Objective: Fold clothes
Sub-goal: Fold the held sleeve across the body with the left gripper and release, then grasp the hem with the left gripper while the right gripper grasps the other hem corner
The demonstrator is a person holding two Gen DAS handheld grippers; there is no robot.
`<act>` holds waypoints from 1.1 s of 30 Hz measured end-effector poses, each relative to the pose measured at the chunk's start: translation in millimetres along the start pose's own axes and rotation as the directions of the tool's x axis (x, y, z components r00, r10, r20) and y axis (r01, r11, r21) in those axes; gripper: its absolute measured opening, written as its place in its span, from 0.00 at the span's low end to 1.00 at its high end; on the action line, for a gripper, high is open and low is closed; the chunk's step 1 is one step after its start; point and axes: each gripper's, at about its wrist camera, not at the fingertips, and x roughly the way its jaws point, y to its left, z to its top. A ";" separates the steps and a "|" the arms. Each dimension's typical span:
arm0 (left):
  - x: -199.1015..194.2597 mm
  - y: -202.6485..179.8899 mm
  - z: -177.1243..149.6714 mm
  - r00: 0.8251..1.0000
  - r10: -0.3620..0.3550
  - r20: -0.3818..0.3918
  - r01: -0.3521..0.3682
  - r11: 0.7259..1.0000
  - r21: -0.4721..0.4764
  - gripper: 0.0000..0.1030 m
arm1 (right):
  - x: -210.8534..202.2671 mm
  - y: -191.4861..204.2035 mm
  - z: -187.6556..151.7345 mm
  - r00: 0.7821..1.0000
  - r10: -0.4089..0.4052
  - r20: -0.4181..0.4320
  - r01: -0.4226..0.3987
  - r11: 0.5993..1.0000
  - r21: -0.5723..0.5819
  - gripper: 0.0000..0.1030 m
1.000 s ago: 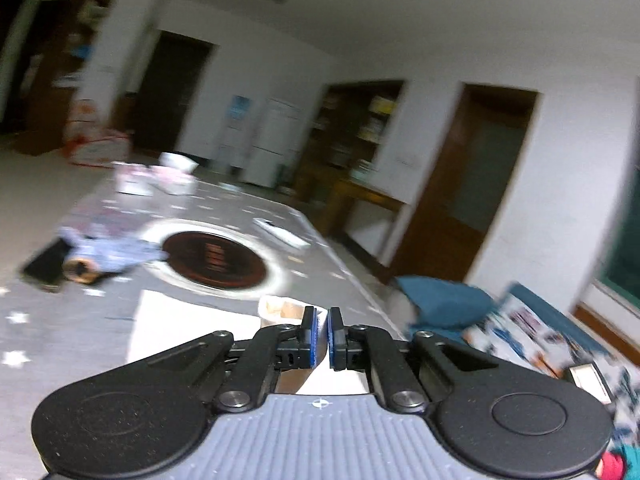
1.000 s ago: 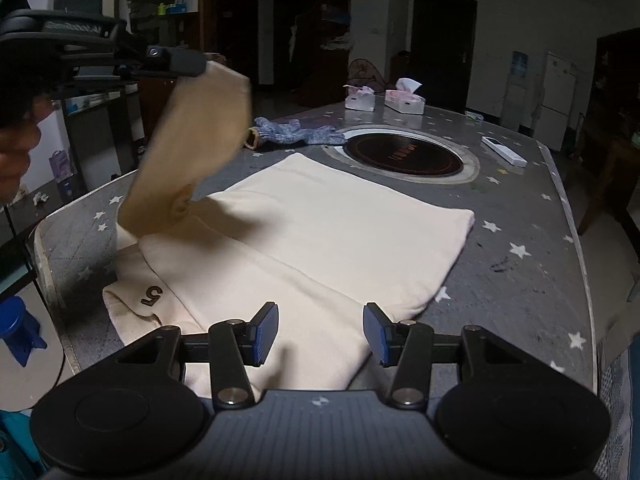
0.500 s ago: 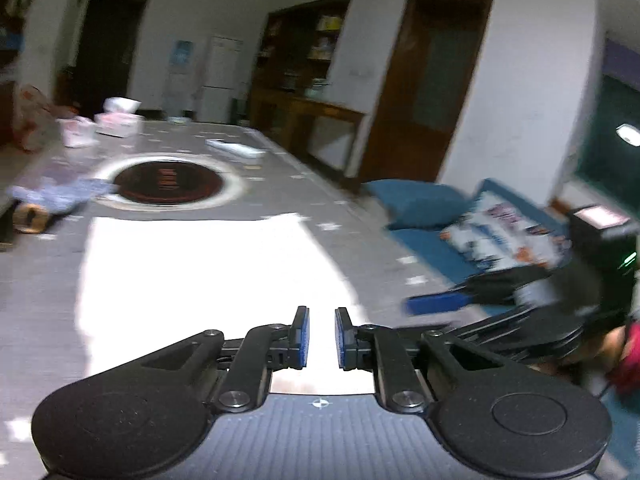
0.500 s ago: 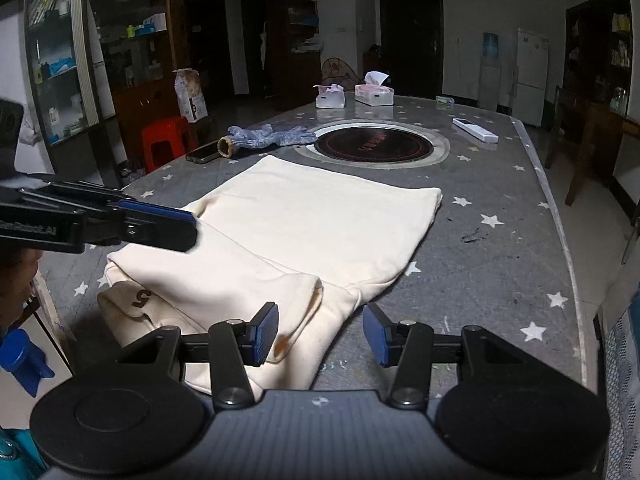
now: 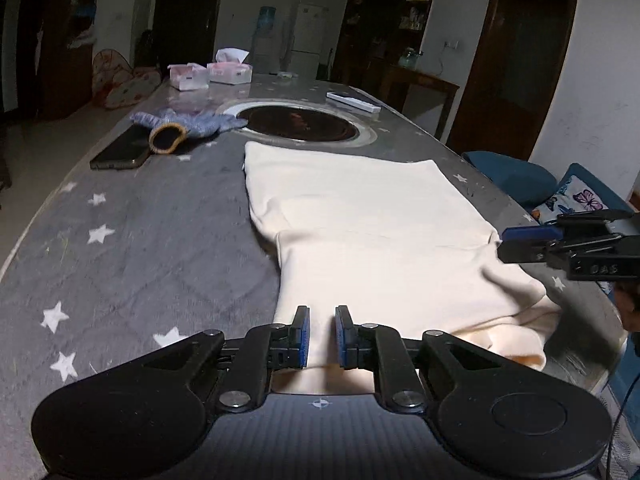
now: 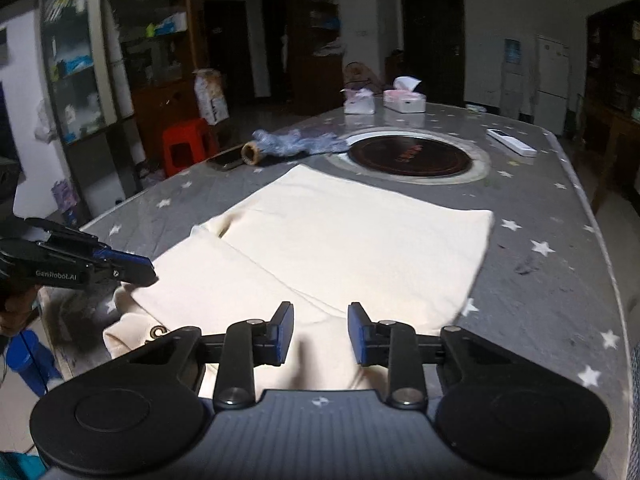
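i'm in a home's living-dining room: fridge [image 5: 307, 36], sofa with cushions [image 5: 576, 196], shelving cabinets [image 6: 76, 60], star-patterned dining table [image 5: 120, 240].

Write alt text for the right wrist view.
A cream garment lies partly folded on a grey star-patterned table, with the open right hand-held gripper over its near edge. The left hand-held gripper hovers at its left; beyond are a blue glove and tissue boxes.

Cream garment [image 5: 360, 216] partly folded, flat on table
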 end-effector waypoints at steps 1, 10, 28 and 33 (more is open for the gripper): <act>-1.1 0.0 1.6 1.000 0.000 0.001 0.000 1.000 0.005 0.16 | 6.6 0.0 -0.4 1.000 -0.001 -0.019 0.000 1.000 -0.011 0.28; 16.8 -13.2 35.2 0.998 -0.059 0.031 0.057 0.996 0.064 0.16 | 10.7 -1.8 -3.0 0.998 -0.026 -0.052 0.025 0.999 -0.026 0.26; 54.5 0.2 36.7 0.997 -0.076 -0.033 0.077 0.997 0.030 0.16 | 15.0 2.7 -14.8 0.992 0.038 -0.121 -0.055 0.988 -0.143 0.28; 43.5 -5.7 26.0 0.996 -0.087 -0.035 0.088 0.996 0.028 0.16 | 7.2 -0.2 -20.0 0.990 0.052 -0.134 -0.076 0.981 -0.181 0.28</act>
